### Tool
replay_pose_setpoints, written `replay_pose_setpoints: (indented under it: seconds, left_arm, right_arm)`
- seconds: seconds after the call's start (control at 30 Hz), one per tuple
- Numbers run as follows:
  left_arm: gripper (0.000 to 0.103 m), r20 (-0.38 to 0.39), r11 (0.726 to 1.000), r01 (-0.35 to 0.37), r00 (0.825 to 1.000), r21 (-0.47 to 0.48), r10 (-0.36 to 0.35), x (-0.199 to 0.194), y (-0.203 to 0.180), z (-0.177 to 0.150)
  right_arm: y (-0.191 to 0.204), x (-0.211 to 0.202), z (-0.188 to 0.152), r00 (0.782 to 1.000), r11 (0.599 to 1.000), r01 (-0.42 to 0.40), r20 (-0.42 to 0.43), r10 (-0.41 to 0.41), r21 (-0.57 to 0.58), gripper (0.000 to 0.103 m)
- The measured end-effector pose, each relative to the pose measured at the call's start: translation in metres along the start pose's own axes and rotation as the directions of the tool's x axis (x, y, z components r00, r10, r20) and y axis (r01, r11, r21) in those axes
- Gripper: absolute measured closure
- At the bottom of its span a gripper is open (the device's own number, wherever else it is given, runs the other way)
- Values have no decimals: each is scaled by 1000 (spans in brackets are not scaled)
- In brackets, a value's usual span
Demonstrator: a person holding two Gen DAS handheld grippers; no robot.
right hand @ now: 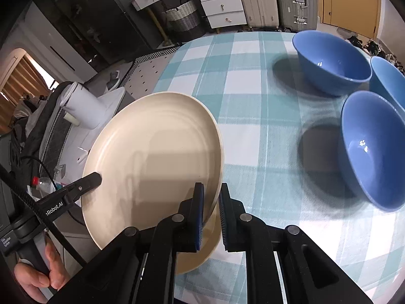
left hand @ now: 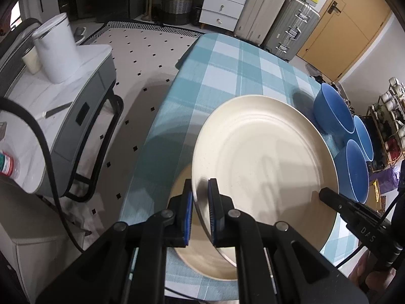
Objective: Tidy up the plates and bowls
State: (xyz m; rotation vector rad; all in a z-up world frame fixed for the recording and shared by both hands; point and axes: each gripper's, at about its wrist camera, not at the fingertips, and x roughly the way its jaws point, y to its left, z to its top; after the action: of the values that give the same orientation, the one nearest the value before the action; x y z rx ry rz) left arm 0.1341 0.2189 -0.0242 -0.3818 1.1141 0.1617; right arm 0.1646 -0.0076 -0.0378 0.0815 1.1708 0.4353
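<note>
A large cream plate (left hand: 265,157) (right hand: 157,157) hangs tilted above the checked tablecloth (left hand: 227,71) (right hand: 253,101). My left gripper (left hand: 201,210) (right hand: 95,177) is shut on its left rim. On the opposite rim my right gripper (right hand: 211,202) (left hand: 326,195) is shut too. Under the raised plate a second cream plate (left hand: 202,261) (right hand: 197,253) lies on the table, mostly hidden. Three blue bowls stand apart at the right: a far bowl (left hand: 331,111) (right hand: 331,60), a middle bowl (left hand: 364,136) (right hand: 387,81) and a near bowl (left hand: 357,169) (right hand: 374,147).
Left of the table stands a white side cart (left hand: 76,96) with a white kettle (left hand: 57,48) (right hand: 83,109) and a bottle (left hand: 7,162). Suitcases (left hand: 278,17), white drawers (left hand: 222,2) and a woven basket (left hand: 178,2) line the far wall. A hand (right hand: 43,273) grips the left handle.
</note>
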Motion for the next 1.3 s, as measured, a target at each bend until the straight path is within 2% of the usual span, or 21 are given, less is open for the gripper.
replay_pose_setpoints:
  seconds: [0.1,0.2,0.37,0.57,0.9,1.3]
  left_arm:
    - [95,4,1000,-1,1000,-31,1,3,8,-10]
    - [95,-31,999,0,1000,-49,-1,15,14,-21]
    - [95,-36,999,-32,999,-25,32,23,13,-32]
    - [95,-52,999,-19,999,-38,17,28,19,-40]
    - [94,-82,998,-24,996,-61,19,41,31,-52]
    - [92,-75,999,-31,997,-38,28,41,28,-52]
  right_arm:
    - [3,6,-14,1000,1000,-15,7,15,-22,92]
    - [3,16,-24,1000,998,-11,13,12,-59,92]
    - [0,32,-35,1000,998,-8,-12,8,-61,92]
    - [0,38,-39,1000,997,2,-5,-2,-79,92]
    - [14,47,-57,998,986,60,0,-60,-157,91]
    - [21,44,-65,993,972,119,40,-113,-203,90]
